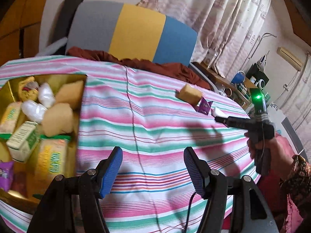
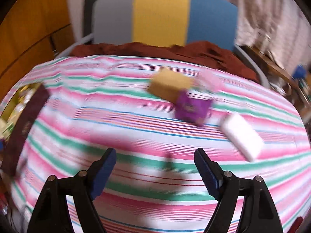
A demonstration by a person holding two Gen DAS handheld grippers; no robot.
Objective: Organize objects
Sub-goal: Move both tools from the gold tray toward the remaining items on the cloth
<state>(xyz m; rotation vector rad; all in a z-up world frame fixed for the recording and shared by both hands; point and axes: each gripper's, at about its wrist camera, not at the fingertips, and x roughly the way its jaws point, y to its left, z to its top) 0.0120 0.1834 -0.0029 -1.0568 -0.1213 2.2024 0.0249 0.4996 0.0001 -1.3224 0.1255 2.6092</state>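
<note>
A gold-lined box (image 1: 82, 97) at the table's left holds sponges, white packets and green-and-yellow packs; its dark outer wall (image 2: 25, 124) shows at the left in the right wrist view. On the striped cloth lie a tan sponge (image 2: 169, 85), a purple packet (image 2: 191, 108) and a white block (image 2: 243, 136); the sponge (image 1: 189, 95), packet (image 1: 205, 105) and block (image 1: 218, 113) also show in the left wrist view. My left gripper (image 1: 153, 167) is open and empty beside the box. My right gripper (image 2: 155, 170) is open and empty, short of the three items; it shows hand-held at the right in the left wrist view (image 1: 260, 124).
A striped pink, green and white cloth (image 1: 155, 128) covers the table. A chair with a grey, yellow and blue back (image 1: 136, 31) stands behind it, with a rust-brown cloth (image 1: 136, 60) on its seat. Curtains and a cluttered shelf (image 1: 245, 81) are at the far right.
</note>
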